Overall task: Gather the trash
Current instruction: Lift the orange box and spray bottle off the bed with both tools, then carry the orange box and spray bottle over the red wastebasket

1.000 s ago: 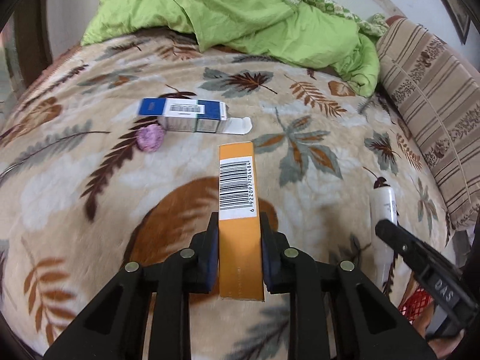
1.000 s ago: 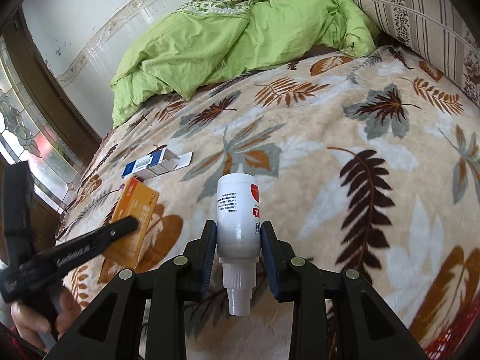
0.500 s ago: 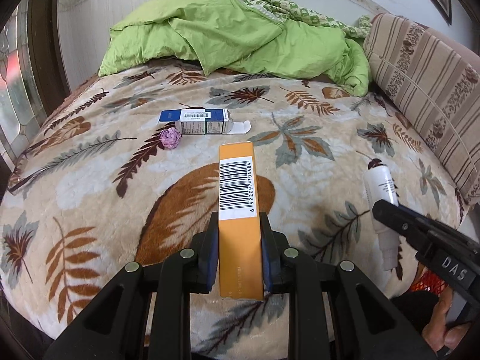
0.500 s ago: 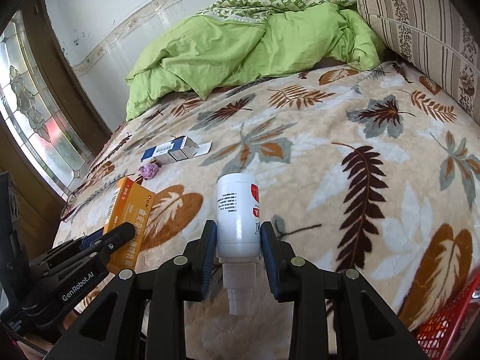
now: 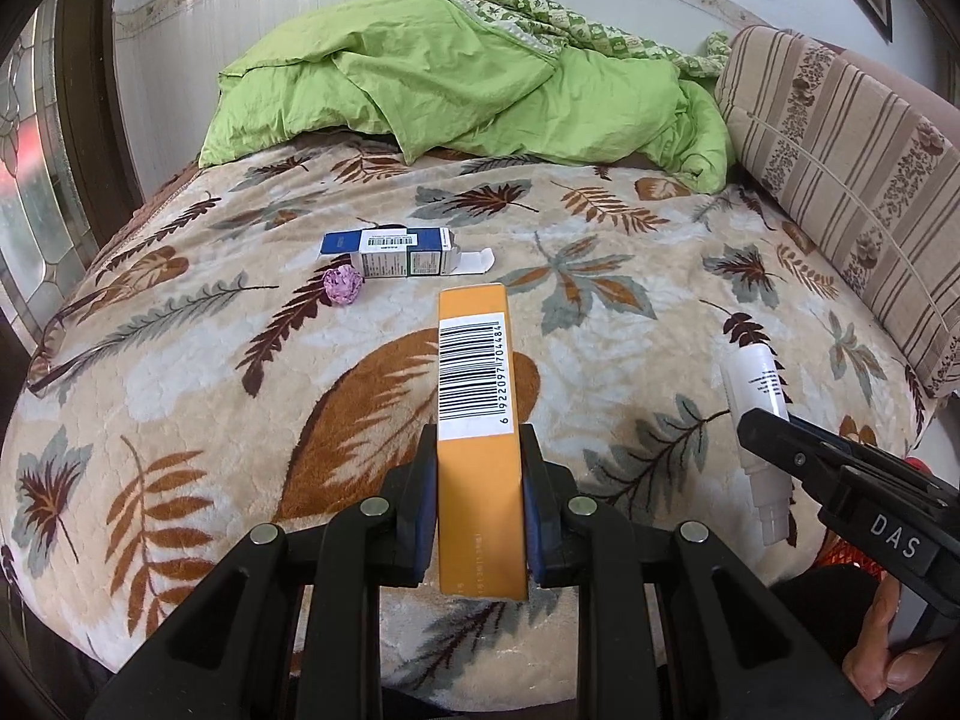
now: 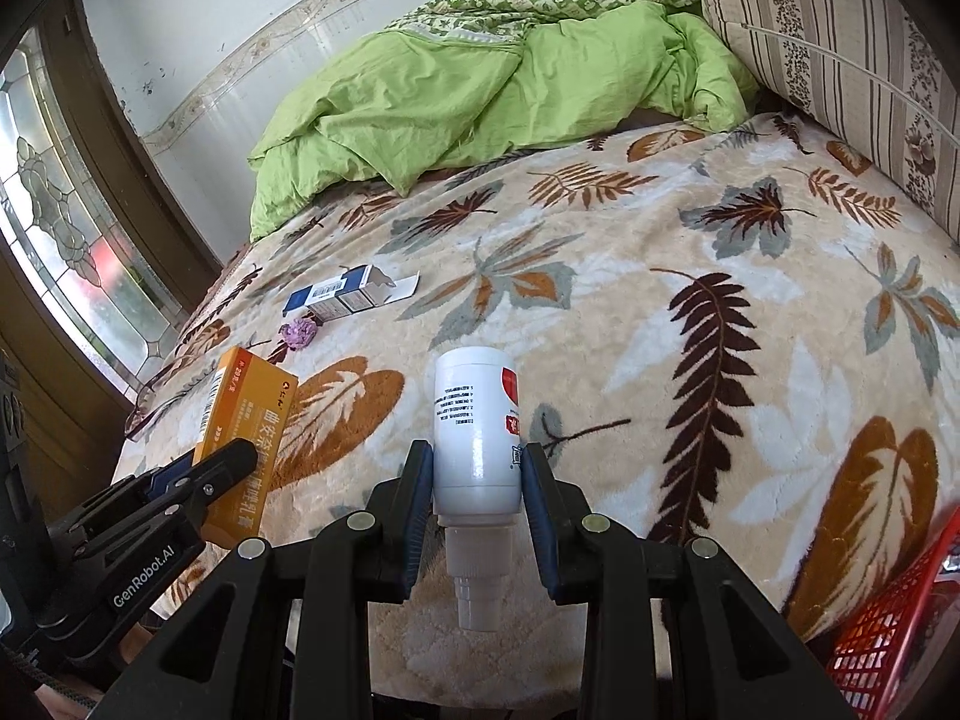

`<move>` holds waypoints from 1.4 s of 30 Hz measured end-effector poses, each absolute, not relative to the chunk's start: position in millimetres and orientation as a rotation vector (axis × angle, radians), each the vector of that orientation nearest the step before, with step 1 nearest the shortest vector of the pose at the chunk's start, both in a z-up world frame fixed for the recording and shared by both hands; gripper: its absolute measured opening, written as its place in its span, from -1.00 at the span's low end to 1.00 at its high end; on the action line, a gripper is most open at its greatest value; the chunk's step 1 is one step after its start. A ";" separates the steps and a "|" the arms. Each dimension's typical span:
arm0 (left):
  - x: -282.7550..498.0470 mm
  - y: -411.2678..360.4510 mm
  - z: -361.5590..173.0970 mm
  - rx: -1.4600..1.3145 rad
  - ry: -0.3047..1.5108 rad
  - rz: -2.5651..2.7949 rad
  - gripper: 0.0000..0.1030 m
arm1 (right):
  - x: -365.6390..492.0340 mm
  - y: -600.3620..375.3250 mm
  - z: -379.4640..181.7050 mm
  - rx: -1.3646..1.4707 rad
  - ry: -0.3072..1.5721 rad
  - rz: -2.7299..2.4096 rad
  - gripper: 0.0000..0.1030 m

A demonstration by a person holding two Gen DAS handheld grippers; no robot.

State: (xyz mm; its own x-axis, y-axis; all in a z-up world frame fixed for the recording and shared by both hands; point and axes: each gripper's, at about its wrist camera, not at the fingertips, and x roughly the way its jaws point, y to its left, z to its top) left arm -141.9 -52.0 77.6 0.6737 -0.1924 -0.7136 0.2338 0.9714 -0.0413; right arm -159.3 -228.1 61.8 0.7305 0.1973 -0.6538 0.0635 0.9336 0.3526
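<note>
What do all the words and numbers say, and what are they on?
"6 922097 704484": barcode on the orange box.
"DAS": right gripper.
"GenRobot.AI": left gripper.
Orange box's side print, white bottle and blue and white box: too small or blurred to read.

Plush blanket (image 5: 180, 408); glossy plastic bottle (image 6: 477, 438); matt cardboard orange box (image 5: 477, 480).

The red basket (image 6: 894, 624) was cut off by the right wrist view's lower right edge; its contents could not be determined. The orange box (image 5: 480, 450) hid the blanket directly behind it. Small print on the white bottle (image 6: 477, 426) was illegible.
</note>
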 end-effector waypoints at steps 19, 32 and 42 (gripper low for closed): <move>-142.5 -52.9 77.7 0.056 0.798 -0.242 -0.57 | -170.7 -225.3 71.7 0.261 0.755 -0.020 -0.38; -142.9 -54.7 77.8 0.056 0.800 -0.243 -0.57 | -171.6 -225.1 74.0 0.244 0.751 -0.023 -0.38; -150.1 -84.8 87.4 0.087 0.793 -0.333 -0.57 | -186.0 -252.0 87.1 0.334 0.730 -0.023 -0.38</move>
State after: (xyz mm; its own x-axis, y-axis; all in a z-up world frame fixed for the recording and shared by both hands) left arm -150.1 -84.8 87.4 0.6530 -0.2602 -0.7113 0.3251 0.9445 -0.0470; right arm -186.0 -252.0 87.1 0.7473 0.0944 -0.6577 0.1364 0.9470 0.2908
